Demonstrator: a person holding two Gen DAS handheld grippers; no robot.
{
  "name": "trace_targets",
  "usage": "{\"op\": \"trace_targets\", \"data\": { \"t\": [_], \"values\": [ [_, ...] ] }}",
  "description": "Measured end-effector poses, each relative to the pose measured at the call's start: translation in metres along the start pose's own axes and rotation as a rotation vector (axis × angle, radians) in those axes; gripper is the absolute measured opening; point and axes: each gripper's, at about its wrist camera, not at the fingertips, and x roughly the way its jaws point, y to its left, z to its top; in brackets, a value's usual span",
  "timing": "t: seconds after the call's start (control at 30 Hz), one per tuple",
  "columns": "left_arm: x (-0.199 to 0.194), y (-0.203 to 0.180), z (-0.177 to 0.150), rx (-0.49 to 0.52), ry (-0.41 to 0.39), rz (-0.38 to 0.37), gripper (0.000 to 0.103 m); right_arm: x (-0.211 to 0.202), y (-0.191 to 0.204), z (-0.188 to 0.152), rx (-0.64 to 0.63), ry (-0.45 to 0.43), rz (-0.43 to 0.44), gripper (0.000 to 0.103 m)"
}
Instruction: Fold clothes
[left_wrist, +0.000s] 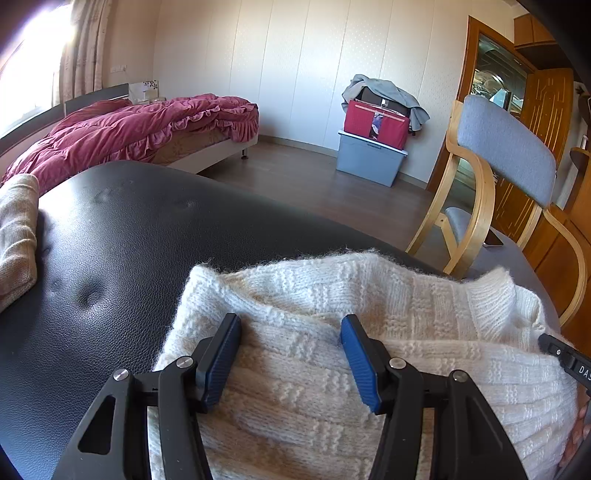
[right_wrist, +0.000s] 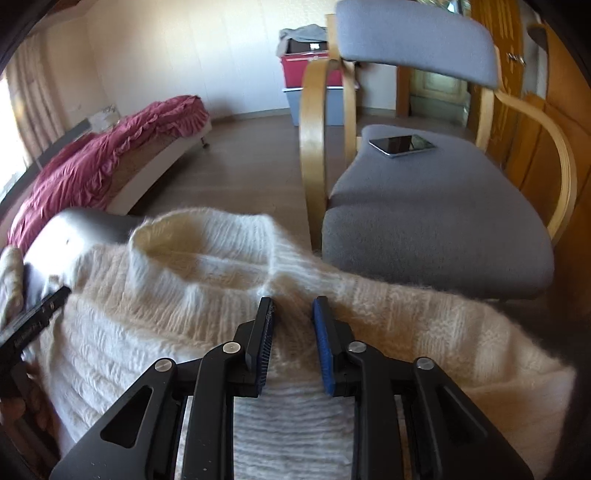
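Sweater (left_wrist: 332, 332) on table (left_wrist: 129, 240), folded cloth (left_wrist: 16, 232) at its left, chair (right_wrist: 436, 206) behind right

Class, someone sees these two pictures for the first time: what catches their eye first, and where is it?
A fluffy cream knitted sweater fills the foreground on a black padded surface, with the left gripper wide open over it. Behind, a crimson ruffled quilt covers the bed at left. At right stands a grey-cushioned wooden armchair with a phone on its seat.

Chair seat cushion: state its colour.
Grey, on the chair seat; clearest in the right wrist view.
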Motion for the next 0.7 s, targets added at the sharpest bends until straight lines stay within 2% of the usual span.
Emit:
{"op": "trace_targets", "data": {
  "t": [0.27, 0.4, 0.53, 0.7],
  "values": [
    [0.001, -0.004, 0.0, 0.001, 0.002, 0.003, 0.057, 0.0, -0.007, -0.003, 0.029, -0.014, -0.014, 0.022],
    [0.001, -0.004, -0.001, -0.002, 0.0, 0.0, 0.057, -0.012, -0.011, -0.005, 0.05, -0.05, 0.018, 0.022],
    [0.001, -0.003, 0.0, -0.001, 0.001, 0.002, 0.057, -0.029, 0.008, -0.007, -0.019, -0.086, 0.071, 0.022],
    [0.001, -0.003, -0.001, -0.003, 0.0, 0.0, 0.057, -0.015, 0.041, -0.009, -0.13, -0.033, 0.059, 0.022]
  ]
}}
